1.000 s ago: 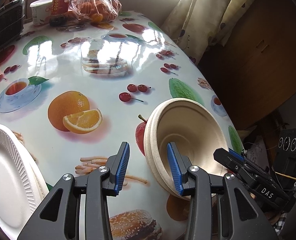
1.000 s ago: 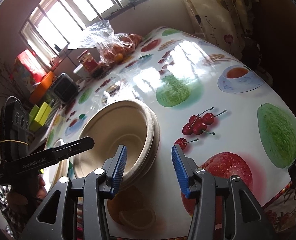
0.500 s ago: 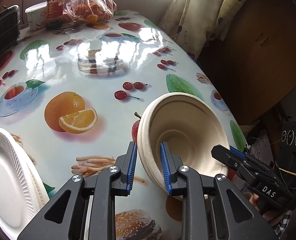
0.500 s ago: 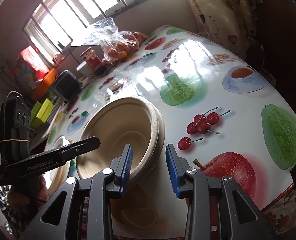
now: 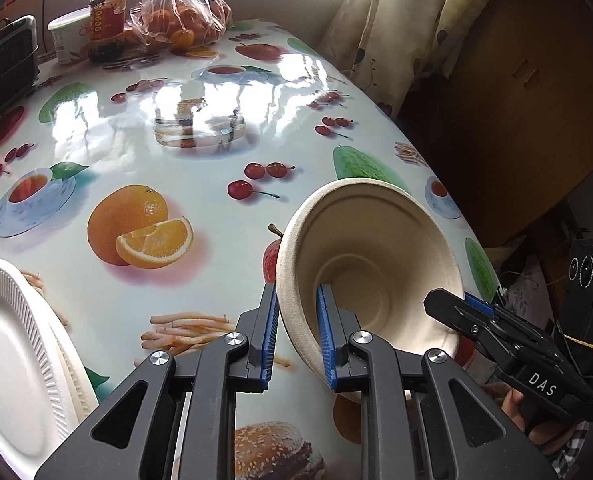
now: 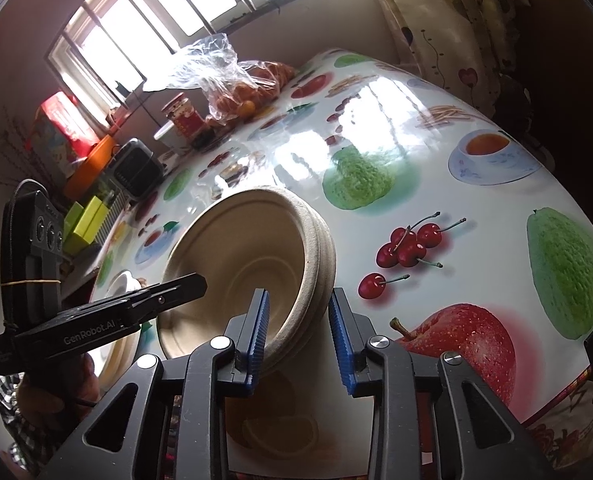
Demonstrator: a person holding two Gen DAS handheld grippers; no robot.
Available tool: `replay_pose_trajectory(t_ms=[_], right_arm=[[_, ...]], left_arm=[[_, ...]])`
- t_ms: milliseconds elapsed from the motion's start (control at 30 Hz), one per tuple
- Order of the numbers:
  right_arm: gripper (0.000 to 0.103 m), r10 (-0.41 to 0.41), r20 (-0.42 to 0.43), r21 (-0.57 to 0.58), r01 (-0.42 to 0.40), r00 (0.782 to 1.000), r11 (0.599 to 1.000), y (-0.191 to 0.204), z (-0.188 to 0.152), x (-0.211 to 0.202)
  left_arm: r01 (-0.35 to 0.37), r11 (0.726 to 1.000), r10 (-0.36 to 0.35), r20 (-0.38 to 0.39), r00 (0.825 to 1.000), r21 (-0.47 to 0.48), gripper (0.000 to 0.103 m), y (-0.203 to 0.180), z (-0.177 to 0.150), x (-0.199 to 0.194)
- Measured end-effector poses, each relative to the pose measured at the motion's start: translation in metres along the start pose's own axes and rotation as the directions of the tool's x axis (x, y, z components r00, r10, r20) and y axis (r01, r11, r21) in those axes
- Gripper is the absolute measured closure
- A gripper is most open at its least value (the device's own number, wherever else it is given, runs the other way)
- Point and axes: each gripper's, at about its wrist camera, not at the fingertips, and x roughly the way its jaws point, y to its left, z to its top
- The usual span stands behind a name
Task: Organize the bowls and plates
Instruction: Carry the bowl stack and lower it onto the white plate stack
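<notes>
A stack of beige paper bowls (image 5: pixel 376 256) is tilted up at the table's near edge. My left gripper (image 5: pixel 296 332) is shut on the stack's left rim, one finger inside and one outside. My right gripper (image 6: pixel 298 332) straddles the right rim of the same bowls (image 6: pixel 256 264), with a gap left at the outer pad, so it is still partly open. A stack of white foam plates (image 5: pixel 12 356) lies at the near left; it also shows in the right wrist view (image 6: pixel 120 284).
The table (image 5: pixel 200 148) has a glossy fruit-print cloth. At its far end stand a bag of oranges (image 5: pixel 184 20), a red-label jar (image 5: pixel 106 20), a white tub (image 5: pixel 66 38) and a small black heater (image 5: pixel 4 64). A curtain (image 5: pixel 396 32) hangs at the right.
My left gripper closed on the bowl stack's rim and tipped the bowls up. My right gripper narrowed around the opposite rim.
</notes>
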Motion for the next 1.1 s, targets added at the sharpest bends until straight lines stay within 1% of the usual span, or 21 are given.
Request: replay_pose_trajectory(t_ms=[600,1100], right_arm=[[0.074,0.007,-0.003,0.012,-0.007,1.0,1.0,-0.003,0.001,0.0],[0.074,0.017,0.007,-0.002,-0.017,1.0,1.0,0.005,0.009,-0.006]], left_arm=[[0.01,1.0,-0.01,-0.015,1.0,-0.023,0.083,0.003,0.002,0.0],[0.0,1.0,0.001,0.011,1.0,-0.018,0.083,0.0,0.003,-0.013]])
